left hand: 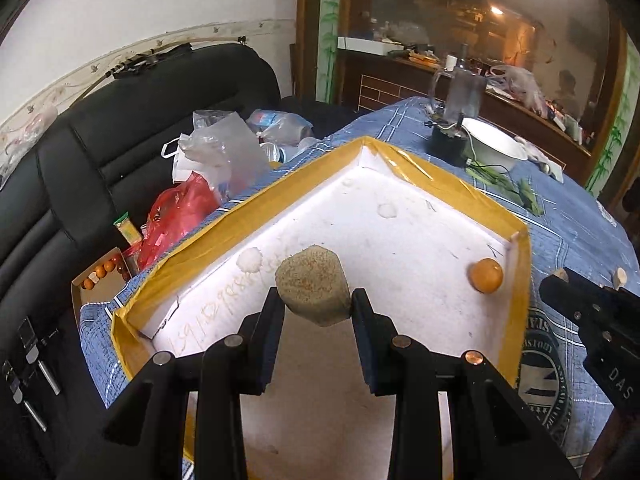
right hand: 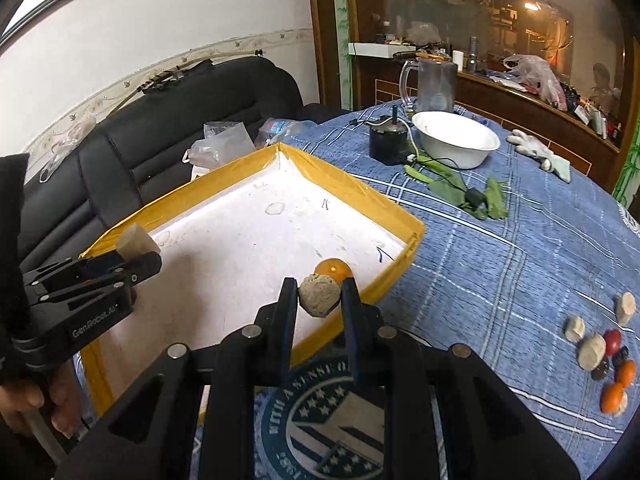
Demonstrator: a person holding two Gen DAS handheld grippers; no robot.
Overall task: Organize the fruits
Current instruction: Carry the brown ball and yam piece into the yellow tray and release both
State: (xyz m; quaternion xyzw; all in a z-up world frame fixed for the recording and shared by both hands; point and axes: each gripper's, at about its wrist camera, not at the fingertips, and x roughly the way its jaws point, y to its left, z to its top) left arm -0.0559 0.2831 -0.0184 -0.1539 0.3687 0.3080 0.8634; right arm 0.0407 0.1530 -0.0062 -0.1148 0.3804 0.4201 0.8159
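My left gripper (left hand: 318,300) is shut on a speckled beige fruit chunk (left hand: 314,290), held over the left part of a white foam tray with a yellow taped rim (left hand: 440,184). One orange fruit (left hand: 486,275) lies in the tray's right corner. My right gripper (right hand: 320,292) is shut on a smaller rounded beige fruit piece (right hand: 320,294), just above the tray's near right rim (right hand: 396,276) and in front of the orange fruit (right hand: 333,269). A cluster of several mixed fruits (right hand: 600,356) lies on the blue tablecloth at far right.
Beyond the tray stand a white bowl (right hand: 456,140), a black motor-like object (right hand: 386,140) and a clear jug (right hand: 434,84). Green leaves (right hand: 472,192) and a glove (right hand: 536,152) lie on the cloth. Plastic bags (left hand: 216,160) crowd the black sofa on the left.
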